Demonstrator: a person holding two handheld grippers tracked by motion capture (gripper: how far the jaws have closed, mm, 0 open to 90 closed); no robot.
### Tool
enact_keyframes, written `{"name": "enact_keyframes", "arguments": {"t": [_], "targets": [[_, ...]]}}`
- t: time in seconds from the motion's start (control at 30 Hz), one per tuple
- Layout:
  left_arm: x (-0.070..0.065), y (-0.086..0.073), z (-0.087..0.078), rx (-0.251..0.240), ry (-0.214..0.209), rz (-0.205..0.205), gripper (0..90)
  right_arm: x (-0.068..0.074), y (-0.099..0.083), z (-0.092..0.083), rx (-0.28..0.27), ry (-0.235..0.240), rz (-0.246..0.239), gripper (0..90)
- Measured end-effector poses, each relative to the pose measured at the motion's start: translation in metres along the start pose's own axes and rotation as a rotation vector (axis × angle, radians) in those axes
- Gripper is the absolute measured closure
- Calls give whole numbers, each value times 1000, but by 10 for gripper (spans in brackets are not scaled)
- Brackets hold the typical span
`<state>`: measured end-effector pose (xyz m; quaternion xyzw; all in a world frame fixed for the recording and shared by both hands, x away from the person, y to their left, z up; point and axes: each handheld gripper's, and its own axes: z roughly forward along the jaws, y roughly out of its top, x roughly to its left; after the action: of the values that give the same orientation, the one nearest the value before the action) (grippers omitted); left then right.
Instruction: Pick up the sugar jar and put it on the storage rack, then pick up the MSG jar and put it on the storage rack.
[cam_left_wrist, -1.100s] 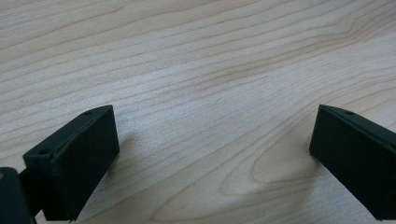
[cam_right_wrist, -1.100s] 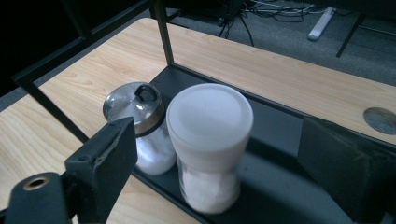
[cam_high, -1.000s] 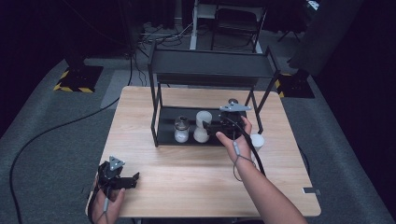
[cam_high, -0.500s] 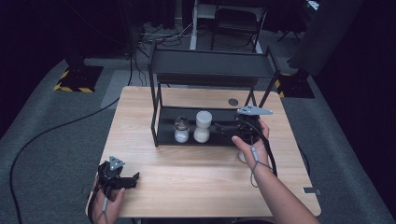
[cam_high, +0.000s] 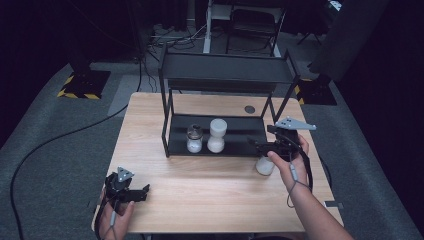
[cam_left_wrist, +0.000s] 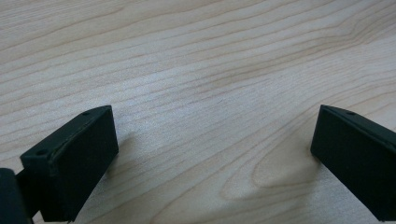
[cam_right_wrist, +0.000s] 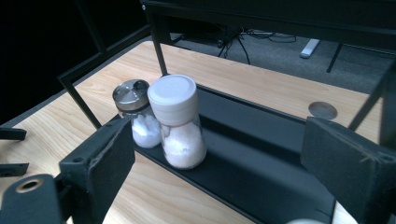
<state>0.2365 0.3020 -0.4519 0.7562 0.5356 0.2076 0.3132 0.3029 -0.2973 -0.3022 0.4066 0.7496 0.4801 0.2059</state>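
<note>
Nearest the camera, at the front left corner of the table (cam_high: 210, 200), the left gripper (cam_high: 141, 192) rested in a hand, low over the wood. Its jaws stood wide apart with only bare table between them. It was well away from everything else.

Farther in and over to the right, a small white jar (cam_high: 264, 166) stood upright on the table, just outside the right front corner of a black two-tier rack (cam_high: 240, 131). The right gripper (cam_high: 255, 146) hovered just beyond and slightly above that jar, close to it but apparently not touching. Its jaws were open fairly wide and held nothing, and they pointed leftward along the rack's lower tray. So the jar lay below and to the near side of the right gripper's jaws, not between them. In the right gripper view only a sliver of white showed at the bottom edge, under the jaws.

The right hand was by far the nearer one. To take the jar, it would probably need to dip down and draw back towards the person, jaws either side of the upright body.

Beyond, on the lower tray, a tall jar (cam_high: 216, 136) with a white cap and a shaker (cam_high: 194, 139) with a metal lid stood upright, touching or nearly so. The tray to their right was bare.
</note>
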Motion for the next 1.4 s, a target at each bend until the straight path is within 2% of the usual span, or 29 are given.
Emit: {"name": "enact_keyframes", "arguments": {"t": [0.27,0.5,0.93,1.4], "targets": [[0,0,0,-1,-1,2,3,-12,-11,-16,0,-14,11,94],[0,0,0,0,-1,1,2,-21,-25,-22,5,-33,31,89],[0,0,0,0,0,2,3,-30,-54,-12,47,-83,41,89],[0,0,0,0,0,2,2,-37,-77,-3,52,-107,44,89]]}}
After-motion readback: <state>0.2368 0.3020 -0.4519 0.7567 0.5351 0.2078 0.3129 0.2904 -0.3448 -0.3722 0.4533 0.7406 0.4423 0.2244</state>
